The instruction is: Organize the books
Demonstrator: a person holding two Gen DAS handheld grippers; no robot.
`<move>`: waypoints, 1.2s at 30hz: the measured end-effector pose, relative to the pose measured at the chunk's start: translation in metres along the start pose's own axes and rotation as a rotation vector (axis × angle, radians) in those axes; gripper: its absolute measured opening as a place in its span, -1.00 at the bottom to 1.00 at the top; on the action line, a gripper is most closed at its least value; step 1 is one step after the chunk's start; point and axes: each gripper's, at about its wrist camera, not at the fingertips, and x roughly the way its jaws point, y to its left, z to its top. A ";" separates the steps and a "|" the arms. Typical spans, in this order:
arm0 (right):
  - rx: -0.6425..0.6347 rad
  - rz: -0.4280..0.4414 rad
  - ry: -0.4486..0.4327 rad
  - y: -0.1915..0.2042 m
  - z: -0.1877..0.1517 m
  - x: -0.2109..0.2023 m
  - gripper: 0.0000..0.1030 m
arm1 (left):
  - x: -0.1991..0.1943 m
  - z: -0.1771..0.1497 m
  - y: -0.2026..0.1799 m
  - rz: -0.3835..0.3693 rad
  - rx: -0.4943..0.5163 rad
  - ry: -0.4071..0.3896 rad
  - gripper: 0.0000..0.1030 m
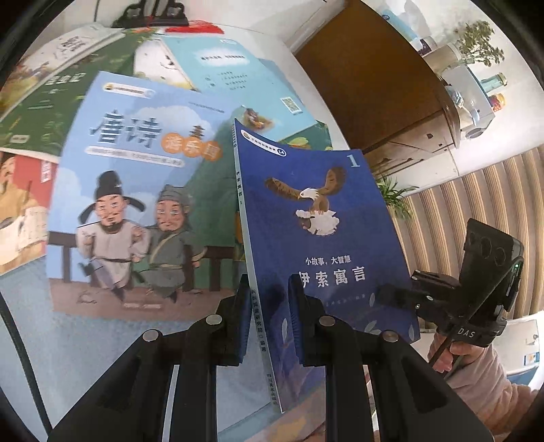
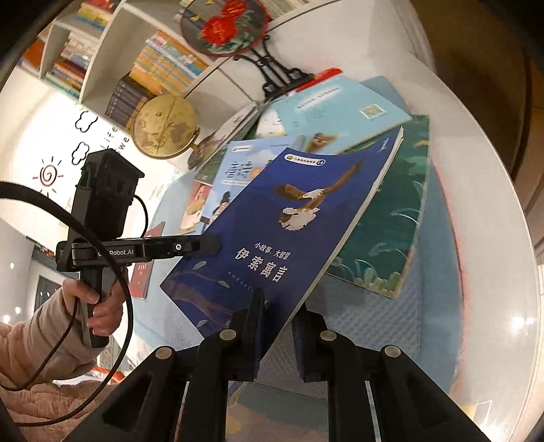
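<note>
A dark blue paperback [image 1: 326, 238], its cover showing an eagle with spread wings, a numeral one in the upper corner and white Chinese lettering, is held tilted in the air above a round white table [image 2: 482, 190]. Both grippers are clamped on it. The left gripper [image 1: 267, 323] has its jaws nearly closed over the spine edge near the bottom of the book, one pad on the cover and one behind it. The right gripper [image 2: 277, 326] pinches the bottom edge of the same book in the same way (its pads squeeze the thin book between them).

Under the lifted book, other books lie overlapping on a blue mat [image 2: 391, 312]. A light blue picture book [image 1: 136, 190] shows two cartoon men in old Chinese dress. Beside it lie a green book with leaf drawings [image 2: 384, 231] and a pale turquoise book [image 2: 343, 105] with a QR code on its back.

Each gripper has a black handle gripped by a hand [image 2: 102, 306] in a pink padded sleeve. At the table's far side stand a brass-coloured globe [image 2: 166, 125] and a round fan with red flowers [image 2: 224, 23] on a black stand. White shelves [image 2: 112, 44] full of books line the wall behind.
</note>
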 end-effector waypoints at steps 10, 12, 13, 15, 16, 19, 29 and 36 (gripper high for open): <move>-0.100 0.008 -0.004 0.043 0.021 0.010 -0.72 | -0.042 -0.006 0.024 0.008 -0.012 -0.085 -0.66; -0.119 0.014 -0.004 0.053 0.027 0.015 -0.72 | -0.053 -0.008 0.031 0.013 -0.020 -0.103 -0.66; -0.128 0.018 -0.003 0.058 0.030 0.018 -0.72 | -0.060 -0.009 0.036 0.018 -0.027 -0.112 -0.66; -0.154 0.026 0.003 0.071 0.036 0.026 -0.72 | -0.072 -0.011 0.042 0.038 -0.038 -0.132 -0.66; -0.164 0.032 0.007 0.075 0.038 0.029 -0.72 | -0.079 -0.012 0.046 0.050 -0.039 -0.144 -0.66; -0.193 0.059 0.028 0.094 0.050 0.047 -0.72 | -0.100 -0.016 0.062 0.069 -0.058 -0.178 -0.66; -0.331 0.114 0.111 0.188 0.075 0.122 -0.71 | -0.171 -0.049 0.149 0.134 -0.185 -0.270 -0.66; -0.389 0.161 0.177 0.245 0.079 0.183 -0.71 | -0.208 -0.081 0.205 0.190 -0.277 -0.306 -0.66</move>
